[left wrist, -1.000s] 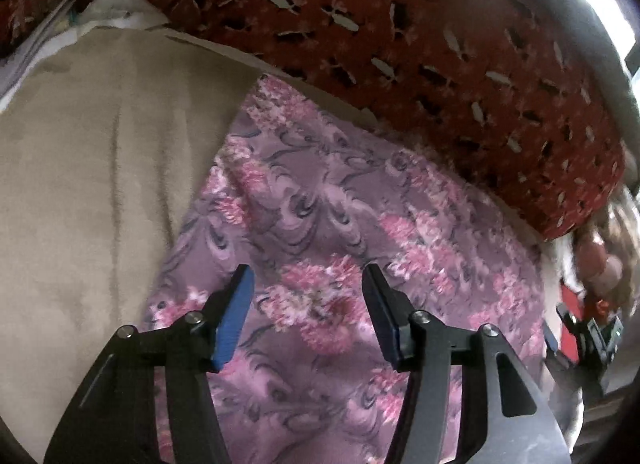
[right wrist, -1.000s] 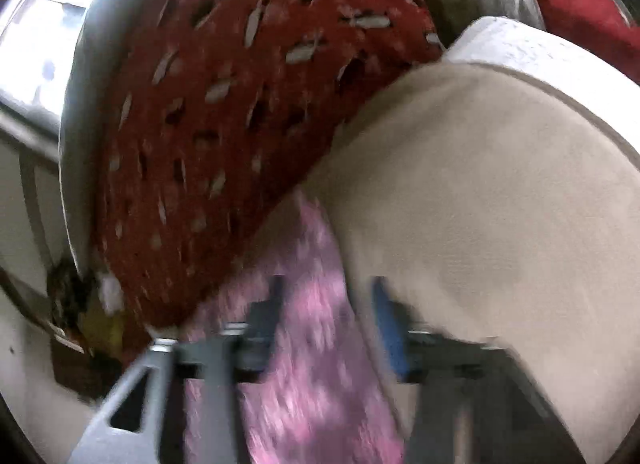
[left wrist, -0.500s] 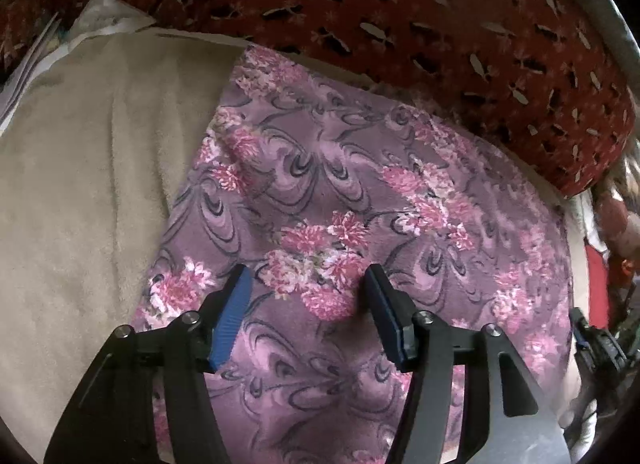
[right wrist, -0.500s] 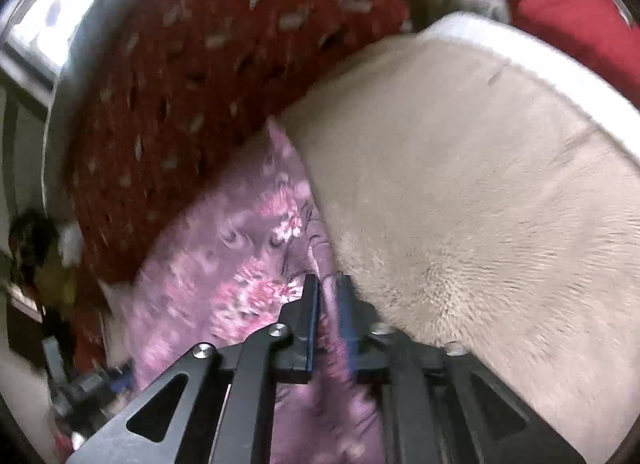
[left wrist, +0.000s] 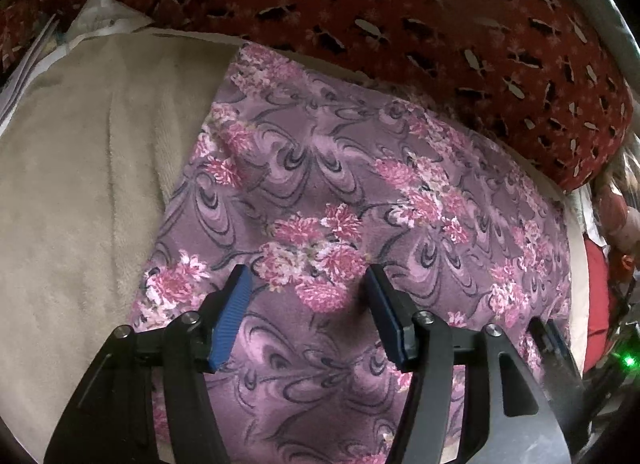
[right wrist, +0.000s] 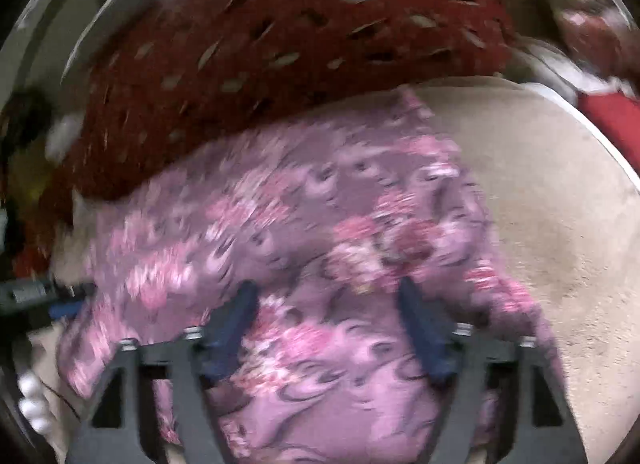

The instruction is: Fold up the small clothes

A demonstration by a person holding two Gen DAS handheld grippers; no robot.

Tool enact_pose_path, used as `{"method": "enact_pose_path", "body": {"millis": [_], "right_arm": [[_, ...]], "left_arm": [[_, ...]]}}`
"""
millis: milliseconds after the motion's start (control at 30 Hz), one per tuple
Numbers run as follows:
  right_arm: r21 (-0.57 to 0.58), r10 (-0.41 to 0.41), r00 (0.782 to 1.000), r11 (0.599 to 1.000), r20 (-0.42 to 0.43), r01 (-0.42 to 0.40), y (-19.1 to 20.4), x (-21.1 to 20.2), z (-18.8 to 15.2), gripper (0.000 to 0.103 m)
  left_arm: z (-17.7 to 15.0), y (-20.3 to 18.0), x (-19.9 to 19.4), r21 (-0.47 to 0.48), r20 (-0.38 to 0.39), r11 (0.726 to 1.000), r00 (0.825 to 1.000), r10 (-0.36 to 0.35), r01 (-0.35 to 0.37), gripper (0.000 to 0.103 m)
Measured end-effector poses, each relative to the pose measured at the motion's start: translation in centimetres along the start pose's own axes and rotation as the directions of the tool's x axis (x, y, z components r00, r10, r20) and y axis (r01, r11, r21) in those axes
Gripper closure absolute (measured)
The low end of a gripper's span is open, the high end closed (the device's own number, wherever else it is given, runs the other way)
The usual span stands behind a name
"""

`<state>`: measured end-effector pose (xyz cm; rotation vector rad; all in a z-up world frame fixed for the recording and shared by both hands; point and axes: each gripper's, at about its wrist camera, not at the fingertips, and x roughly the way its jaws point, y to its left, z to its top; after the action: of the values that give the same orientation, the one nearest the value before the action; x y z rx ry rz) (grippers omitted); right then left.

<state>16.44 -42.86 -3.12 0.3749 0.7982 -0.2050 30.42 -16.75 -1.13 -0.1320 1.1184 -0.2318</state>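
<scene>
A purple cloth with pink flowers (left wrist: 328, 183) lies flat on a beige towel (left wrist: 80, 203). My left gripper (left wrist: 306, 272) hovers over the cloth's near part, open, with nothing pinched between its blue pads (left wrist: 232, 312). In the blurred right wrist view, my right gripper (right wrist: 327, 286) is over the same cloth (right wrist: 280, 223). Its jaws are opening wide and only flat cloth shows below them. The right gripper (left wrist: 552, 340) also shows at the lower right of the left wrist view. The left gripper (right wrist: 52, 300) shows at the left edge of the right wrist view.
A red patterned cushion (left wrist: 440, 15) runs along the far side of the towel, touching the cloth's far edge. White fabric and papers (left wrist: 100, 15) sit at the far left. Red items (right wrist: 608, 119) lie past the towel's edge (right wrist: 592, 131). Bare beige towel (right wrist: 560, 223) flanks the cloth.
The right gripper, shut at the cloth's edge half a second ago, has opened wide and swung across over the cloth. The left gripper has hardly moved.
</scene>
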Motion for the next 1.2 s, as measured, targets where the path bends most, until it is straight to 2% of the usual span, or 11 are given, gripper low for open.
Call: {"method": "enact_pose_path", "body": {"millis": [67,200,400,567,700,833,900,967,1067,1167,1200], "right_arm": [[-0.099,-0.051,0.998,0.994,-0.047,0.047,1.7,0.9,0.1,0.001],[-0.166,-0.14,0.987,0.978,-0.085,0.124,3.0,2.1,0.4,0.0],[-0.141,-0.098,0.985,0.987,-0.139,0.078,2.6,3.8,2.3,0.0],[0.005,-0.085,0.996,0.996,-0.014,0.085,-0.4,1.4,6.9,0.002],[0.185,-0.113,0.992,0.977,0.048,0.102,-5.4,1.6,10.4,0.003],[0.192,-0.225,0.962,0.948,-0.155,0.253,-8.2,7.1,10.2,0.004],[0.161,-0.262,0.961,0.948,-0.092,0.274,-7.6,6.3,10.6,0.006],[0.145,-0.252,0.965,0.954,-0.073,0.261,-6.8,5.7,11.1,0.028],[0.141,-0.222,0.975,0.966,0.019,0.217,-6.0,3.9,11.2,0.027],[0.124,-0.226,0.967,0.963,-0.117,0.24,-6.9,6.5,10.5,0.028],[0.13,-0.217,0.972,0.965,-0.091,0.227,-7.0,6.2,10.4,0.028]], "left_arm": [[0.1,-0.1,0.0,-0.001,0.0,1.0,1.0,0.0,0.0,0.044],[0.2,0.2,0.2,-0.009,0.0,1.0,1.0,-0.002,0.002,0.043],[0.4,0.4,0.0,-0.011,0.003,1.0,1.0,-0.001,0.001,0.042],[1.6,2.1,-1.9,-0.056,0.093,0.998,0.996,-0.013,0.018,0.042],[1.9,3.5,0.3,-0.093,0.04,0.996,0.999,0.02,-0.016,0.042],[1.7,2.2,1.5,-0.029,0.058,0.993,0.992,0.115,-0.114,0.033],[1.7,1.9,1.6,-0.019,0.063,0.992,0.99,0.125,-0.124,0.033],[1.9,2.3,1.5,-0.037,0.053,0.994,0.993,0.108,-0.107,0.033],[2.1,2.9,1.4,-0.055,0.046,0.995,0.995,0.088,-0.085,0.033],[1.8,2.5,1.3,-0.051,0.046,0.994,0.994,0.098,-0.095,0.033],[1.9,2.5,1.4,-0.049,0.044,0.994,0.994,0.097,-0.095,0.033]]}}
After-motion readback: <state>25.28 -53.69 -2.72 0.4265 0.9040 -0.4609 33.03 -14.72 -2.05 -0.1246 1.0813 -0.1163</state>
